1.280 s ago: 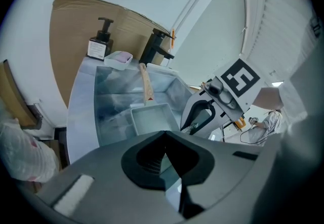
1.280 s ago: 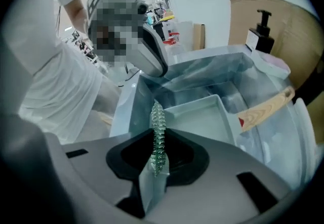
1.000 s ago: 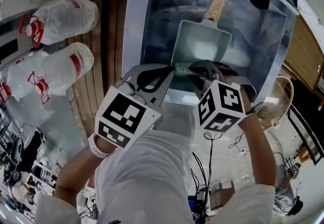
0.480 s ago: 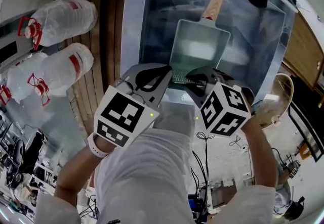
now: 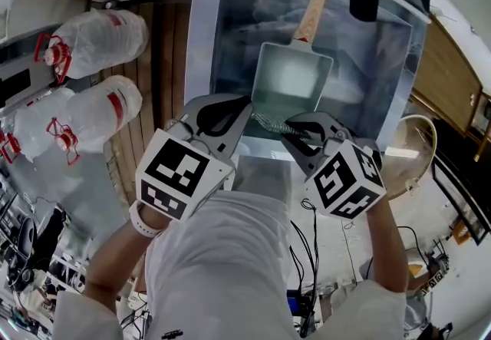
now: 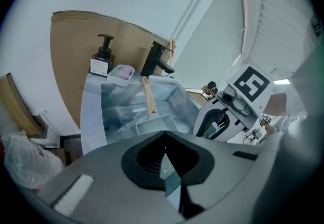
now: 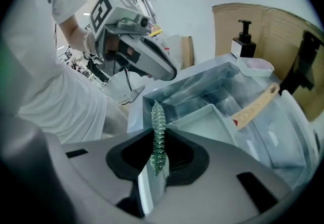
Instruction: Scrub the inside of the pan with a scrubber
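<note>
Pulled back from inside the pale square wooden-handled pan [image 5: 295, 74] to its near rim, the right claw [image 5: 294, 130] clamps a ribbed green scrubber [image 5: 270, 122]; left claw [image 5: 244, 107] closed, empty. Scrubbing looks unfinished.

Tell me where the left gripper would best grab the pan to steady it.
Probably the wooden handle: a narrow straight bar sticking out from the far side of the pan. Come from above on the left, since the right gripper holds the scrubber at the near rim.

bright even light | fisheye edges | dark vignette corners
</note>
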{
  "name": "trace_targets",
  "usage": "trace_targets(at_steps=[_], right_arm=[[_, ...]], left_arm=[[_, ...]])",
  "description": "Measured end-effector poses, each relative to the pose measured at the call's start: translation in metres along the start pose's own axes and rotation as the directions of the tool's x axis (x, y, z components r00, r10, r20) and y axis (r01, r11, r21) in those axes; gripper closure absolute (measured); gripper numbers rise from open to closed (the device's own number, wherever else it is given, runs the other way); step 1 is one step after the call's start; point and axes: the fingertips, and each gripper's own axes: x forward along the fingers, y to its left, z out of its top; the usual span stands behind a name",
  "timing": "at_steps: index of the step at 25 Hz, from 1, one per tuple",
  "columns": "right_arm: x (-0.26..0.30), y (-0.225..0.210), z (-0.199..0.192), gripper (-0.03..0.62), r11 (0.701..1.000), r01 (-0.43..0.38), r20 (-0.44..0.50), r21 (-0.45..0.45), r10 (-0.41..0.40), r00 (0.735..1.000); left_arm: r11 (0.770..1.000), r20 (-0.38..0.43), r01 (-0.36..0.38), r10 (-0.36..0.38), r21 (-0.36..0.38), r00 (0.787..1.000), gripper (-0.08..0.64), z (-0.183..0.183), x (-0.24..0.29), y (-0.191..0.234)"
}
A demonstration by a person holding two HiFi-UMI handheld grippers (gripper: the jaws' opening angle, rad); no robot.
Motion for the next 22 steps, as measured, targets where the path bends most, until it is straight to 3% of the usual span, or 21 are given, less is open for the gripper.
trace_targets(at_steps=[4, 8, 11, 15, 22], right_arm=[[-0.030, -0.006, 0.005, 0.531, 0.988, 0.138, 0.035, 0.068, -0.140, 0.989], [-0.070, -0.009, 0.012, 0.529, 0.941, 0.274, 0.106, 0.200, -0.299, 0.948], [-0.103, -0.011, 0.017, 0.529, 0.884, 0.392, 0.128, 0.256, -0.433, 0.892], [-0.141, -0.003, 0.017, 0.529, 0.784, 0.527, 0.133, 0.329, -0.591, 0.796], [-0.192, 0.031, 0.012, 0.529, 0.651, 0.582, 0.166, 0.487, -0.723, 0.671]], left_arm=[[1.000, 0.019, -0.019, 0.019, 0.011, 1.000, 0.555, 0.004, -0.018, -0.011], [1.000, 0.053, -0.025, 0.024, 0.012, 0.998, 0.555, 0.009, -0.041, -0.029], [0.999, 0.080, -0.025, 0.024, 0.024, 0.997, 0.555, 0.015, -0.058, -0.034], [0.999, 0.146, -0.046, 0.044, 0.010, 0.988, 0.555, 0.023, -0.085, -0.037], [0.998, 0.218, -0.069, 0.067, 0.001, 0.974, 0.555, 0.033, -0.124, -0.048]])
